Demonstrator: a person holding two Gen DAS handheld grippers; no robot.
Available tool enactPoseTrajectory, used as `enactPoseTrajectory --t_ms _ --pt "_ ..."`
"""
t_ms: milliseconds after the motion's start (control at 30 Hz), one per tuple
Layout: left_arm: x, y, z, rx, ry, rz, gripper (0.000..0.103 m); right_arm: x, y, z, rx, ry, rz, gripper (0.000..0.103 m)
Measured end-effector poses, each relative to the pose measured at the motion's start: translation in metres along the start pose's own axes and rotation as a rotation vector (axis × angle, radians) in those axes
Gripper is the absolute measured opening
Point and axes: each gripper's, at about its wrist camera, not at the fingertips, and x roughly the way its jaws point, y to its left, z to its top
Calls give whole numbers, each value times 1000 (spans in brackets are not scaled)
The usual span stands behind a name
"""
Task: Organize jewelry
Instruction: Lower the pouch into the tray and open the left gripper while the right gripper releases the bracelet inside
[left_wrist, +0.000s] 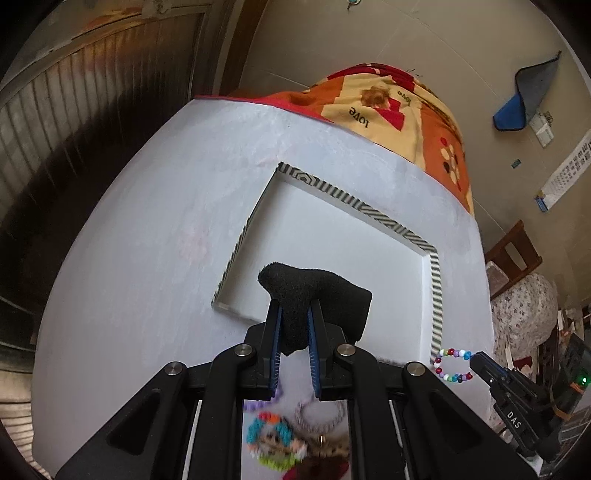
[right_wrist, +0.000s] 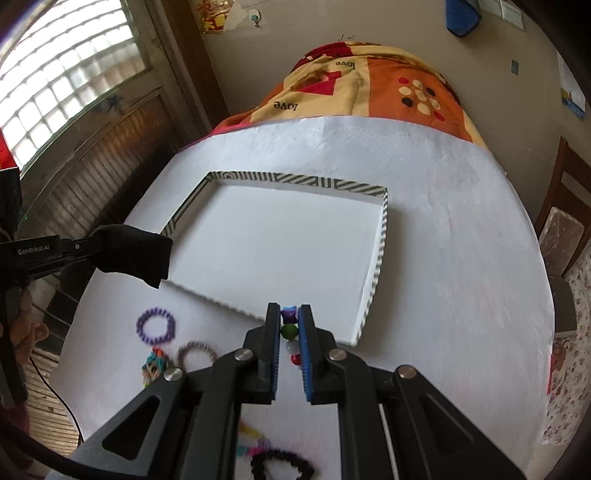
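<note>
My left gripper is shut on a black fuzzy fabric piece, held above the near edge of a shallow white tray with a striped rim. The same fabric piece shows at the left of the right wrist view. My right gripper is shut on a multicoloured bead bracelet; in the left wrist view the bracelet hangs as a loop from that gripper. The tray holds nothing.
On the white tabletop near me lie a purple ring bracelet, a grey-striped band, a colourful beaded charm and a black bracelet. An orange patterned cloth covers the far end. A wooden chair stands at the right.
</note>
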Motion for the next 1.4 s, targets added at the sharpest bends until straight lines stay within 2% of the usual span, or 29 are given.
enactPoseTrajectory --t_ms 333,600,800,833,900,1067,1200,1400 --pt "61 12 15 -35 65 95 5 56 -2 19 47 67 52 10" --pt "85 21 10 -31 104 144 5 104 -31 21 76 136 -23 10" --pt "92 18 9 -3 103 172 5 120 -42 16 60 166 -76 10" --pt "93 17 9 1 102 172 6 122 -44 15 60 172 -78 10" --pt "94 16 8 6 105 166 14 126 -44 13 57 178 -73 10" --pt "95 17 4 -1 115 150 27 124 -40 11 49 169 -73 39" --pt "93 16 1 -8 110 150 40 112 -34 7 51 150 -57 40" --pt "83 19 -1 -18 85 159 42 95 -26 2 63 133 -39 45"
